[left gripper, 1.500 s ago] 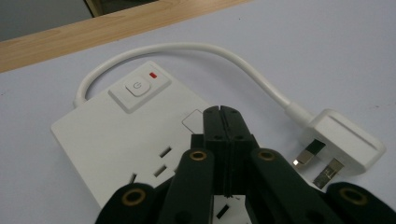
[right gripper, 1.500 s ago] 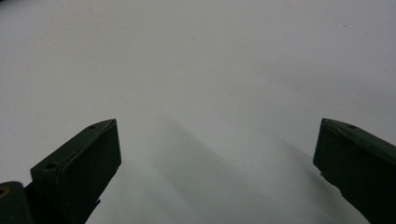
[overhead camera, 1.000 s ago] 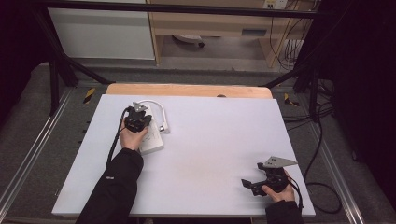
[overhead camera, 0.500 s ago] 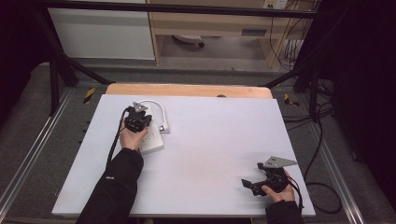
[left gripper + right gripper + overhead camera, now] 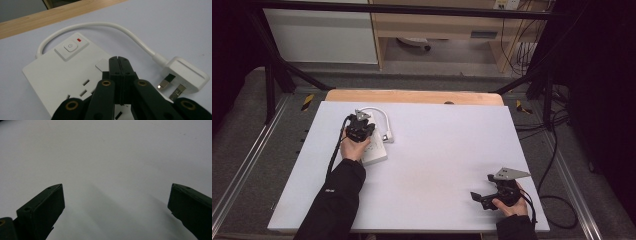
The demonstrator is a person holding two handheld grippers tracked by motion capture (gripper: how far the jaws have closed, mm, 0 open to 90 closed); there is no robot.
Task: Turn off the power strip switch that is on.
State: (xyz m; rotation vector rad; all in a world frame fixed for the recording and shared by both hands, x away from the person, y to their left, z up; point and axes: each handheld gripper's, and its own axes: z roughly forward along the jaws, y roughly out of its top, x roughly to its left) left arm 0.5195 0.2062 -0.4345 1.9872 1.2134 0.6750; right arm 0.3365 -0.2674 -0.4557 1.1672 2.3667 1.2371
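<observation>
A white power strip (image 5: pixel 60 72) (image 5: pixel 376 149) lies at the table's left, with a power button (image 5: pixel 70 46) and a small red light beside it. Its short white cable (image 5: pixel 110 26) loops round to a white three-pin plug (image 5: pixel 186 76) (image 5: pixel 389 137) lying on the table next to the strip. My left gripper (image 5: pixel 118 60) (image 5: pixel 360 131) hovers over the strip's socket face, jaws pressed together with nothing between them. My right gripper (image 5: pixel 116 195) (image 5: pixel 479 196) rests near the table's front right, jaws wide apart over bare white table.
The white tabletop (image 5: pixel 447 150) has a wooden strip (image 5: pixel 412 97) along its far edge. Beyond it are a white cabinet (image 5: pixel 322 35) and a wooden shelf. Black frame legs and cables (image 5: pixel 557 150) lie to the right of the table.
</observation>
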